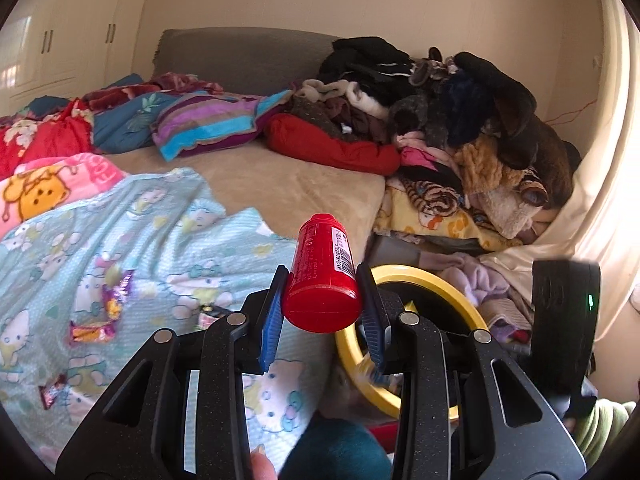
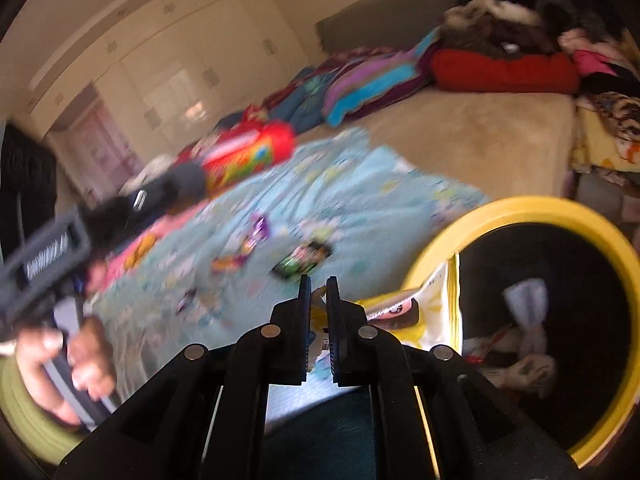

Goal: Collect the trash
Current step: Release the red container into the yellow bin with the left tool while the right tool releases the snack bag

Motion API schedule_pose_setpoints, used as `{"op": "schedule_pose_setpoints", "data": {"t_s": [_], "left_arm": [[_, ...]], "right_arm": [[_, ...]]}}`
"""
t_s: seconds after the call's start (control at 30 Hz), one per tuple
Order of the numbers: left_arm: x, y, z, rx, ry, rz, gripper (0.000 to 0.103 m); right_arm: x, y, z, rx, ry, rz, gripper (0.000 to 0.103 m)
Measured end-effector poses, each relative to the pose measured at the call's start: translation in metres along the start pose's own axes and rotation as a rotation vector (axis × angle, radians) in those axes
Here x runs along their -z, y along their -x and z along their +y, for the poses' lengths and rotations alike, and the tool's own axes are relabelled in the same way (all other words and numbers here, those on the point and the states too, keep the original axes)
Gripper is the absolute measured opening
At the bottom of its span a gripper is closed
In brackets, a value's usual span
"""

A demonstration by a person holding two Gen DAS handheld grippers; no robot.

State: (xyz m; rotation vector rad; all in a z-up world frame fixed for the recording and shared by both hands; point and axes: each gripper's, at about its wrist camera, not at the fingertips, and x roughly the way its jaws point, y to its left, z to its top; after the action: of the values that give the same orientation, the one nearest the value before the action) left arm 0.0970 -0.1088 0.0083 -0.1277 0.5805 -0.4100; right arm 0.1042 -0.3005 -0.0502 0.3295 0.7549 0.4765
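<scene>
My left gripper (image 1: 322, 280) is shut on a red plastic canister (image 1: 324, 276), its blue pads pressing both sides. The same canister (image 2: 248, 156), with a colourful label, shows blurred in the right wrist view, above the hand (image 2: 60, 360) holding that gripper. My right gripper (image 2: 318, 282) is shut, and a yellow and white snack bag (image 2: 400, 308) is pinched between its fingers, lying over the rim of the yellow-rimmed bin (image 2: 520, 204). The bin (image 1: 420, 274) sits just right of the bed. Candy wrappers (image 1: 116, 296) and a dark green packet (image 2: 304, 260) lie on the light blue blanket.
The bin holds crumpled white rubbish (image 2: 524, 320). A heap of clothes (image 1: 460, 112) fills the bed's far right; pillows and folded blankets (image 1: 200, 124) line the headboard. White wardrobes (image 2: 160, 60) stand at the left. The right gripper's black housing (image 1: 564, 320) sits close beside my left gripper.
</scene>
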Motion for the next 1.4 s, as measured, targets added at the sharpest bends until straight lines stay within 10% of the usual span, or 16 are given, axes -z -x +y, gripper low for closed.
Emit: {"op": "schedule_pose_setpoints", "data": {"t_s": [0.77, 0.9, 1.03, 1.4], "left_arm": [[0.041, -0.074, -0.072, 0.121, -0.129, 0.193, 0.028], [0.044, -0.079, -0.07, 0.107, -0.114, 0.194, 0.073], [0.046, -0.078, -0.062, 0.095, -0.088, 0.198, 0.09], [0.044, -0.06, -0.032, 0.005, -0.041, 0.156, 0.092]], "right_arm": [[0.007, 0.041, -0.13, 0.182, -0.328, -0.09, 0.017], [0.007, 0.052, -0.14, 0.196, -0.372, -0.128, 0.048], [0.003, 0.054, -0.133, 0.239, -0.34, -0.13, 0.057], [-0.004, 0.038, -0.095, 0.296, -0.212, -0.104, 0.075]]}}
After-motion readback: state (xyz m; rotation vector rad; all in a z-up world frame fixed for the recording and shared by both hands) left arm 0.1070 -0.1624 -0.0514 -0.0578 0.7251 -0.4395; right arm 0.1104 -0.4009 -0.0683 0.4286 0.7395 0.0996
